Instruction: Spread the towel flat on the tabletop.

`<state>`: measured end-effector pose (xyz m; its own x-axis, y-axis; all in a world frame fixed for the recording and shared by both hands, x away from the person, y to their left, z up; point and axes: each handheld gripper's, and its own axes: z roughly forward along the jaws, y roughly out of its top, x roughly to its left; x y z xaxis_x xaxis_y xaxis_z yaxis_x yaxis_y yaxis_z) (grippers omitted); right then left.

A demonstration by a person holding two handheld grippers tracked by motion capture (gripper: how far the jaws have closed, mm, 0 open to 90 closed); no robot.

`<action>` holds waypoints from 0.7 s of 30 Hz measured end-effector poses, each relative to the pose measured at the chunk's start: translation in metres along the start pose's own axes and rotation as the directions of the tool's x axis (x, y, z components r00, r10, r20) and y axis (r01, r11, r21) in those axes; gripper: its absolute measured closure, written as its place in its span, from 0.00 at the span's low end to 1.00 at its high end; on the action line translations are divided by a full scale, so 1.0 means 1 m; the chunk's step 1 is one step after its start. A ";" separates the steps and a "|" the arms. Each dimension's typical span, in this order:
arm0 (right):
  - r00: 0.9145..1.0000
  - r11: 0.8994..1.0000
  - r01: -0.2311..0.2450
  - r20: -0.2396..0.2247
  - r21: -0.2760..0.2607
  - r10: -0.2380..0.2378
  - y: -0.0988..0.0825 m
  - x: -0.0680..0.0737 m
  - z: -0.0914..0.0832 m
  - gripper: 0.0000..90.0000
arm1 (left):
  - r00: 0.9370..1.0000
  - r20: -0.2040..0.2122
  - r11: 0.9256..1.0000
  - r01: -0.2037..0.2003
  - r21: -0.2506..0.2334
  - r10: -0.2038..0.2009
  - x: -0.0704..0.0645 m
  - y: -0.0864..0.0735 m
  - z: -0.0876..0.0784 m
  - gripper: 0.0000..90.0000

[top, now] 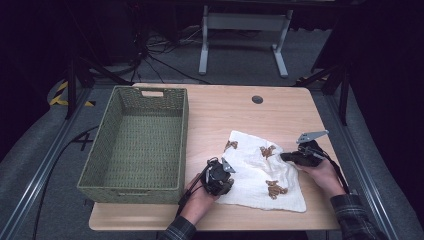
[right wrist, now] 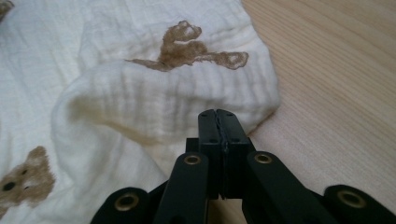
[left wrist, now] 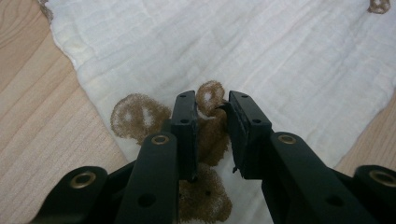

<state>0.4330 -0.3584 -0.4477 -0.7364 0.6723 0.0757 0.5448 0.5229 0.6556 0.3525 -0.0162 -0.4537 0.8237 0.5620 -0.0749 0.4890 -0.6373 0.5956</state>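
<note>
Where the white cloth [top: 260,170] lies, on the near right part of the table [top: 220,107] just right of the basket [top: 137,145], both grippers are at its edges. The cloth is printed with brown bears and is rumpled, with one fold raised near its right side.

The left gripper [top: 219,178] sits at the cloth's near left corner, over the fabric. In the left gripper view its jaws point down at a bear print [left wrist: 205,135]; they stand a little apart, and a small pinch of cloth rises between the tips, touching the right pad. Whether both pads press on it cannot be told.

The right gripper [top: 289,157] is at the cloth's right edge, its tips toward the fabric. In the right gripper view its jaws are pressed together with nothing visible between them, and the raised fold [right wrist: 154,93] lies just ahead of the tips, near where cloth meets bare wood.

The green woven basket stands on the left half of the table, well apart from the right gripper and near the left one.
</note>
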 end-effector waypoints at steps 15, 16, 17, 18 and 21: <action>0.975 1.000 0.016 0.221 -0.027 -0.010 0.010 -0.024 0.007 1.00 | 1.000 -0.008 1.000 -0.010 0.014 0.010 -0.001 -0.002 -0.003 0.81; 0.979 0.999 0.000 0.204 -0.052 0.011 0.009 -0.026 0.002 0.99 | 1.000 -0.002 1.000 -0.008 0.019 0.008 -0.001 -0.002 -0.003 0.81; 0.982 0.996 -0.018 0.187 -0.084 0.034 0.008 -0.028 -0.003 0.92 | 1.000 -0.008 1.000 -0.005 0.009 0.006 -0.001 -0.003 -0.003 0.81; 0.982 0.994 -0.040 0.178 -0.106 0.058 0.008 -0.030 -0.010 0.89 | 1.000 -0.007 1.000 -0.002 0.013 0.002 -0.001 -0.003 -0.003 0.81; 0.988 0.990 -0.079 0.120 -0.119 0.093 0.004 -0.031 -0.016 0.83 | 1.000 -0.007 1.000 -0.006 0.011 0.006 -0.001 -0.003 -0.003 0.81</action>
<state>0.4514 -0.3863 -0.4354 -0.6293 0.7758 0.0460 0.5494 0.4022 0.7323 0.3493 -0.0134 -0.4529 0.8246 0.5619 -0.0657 0.4873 -0.6464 0.5871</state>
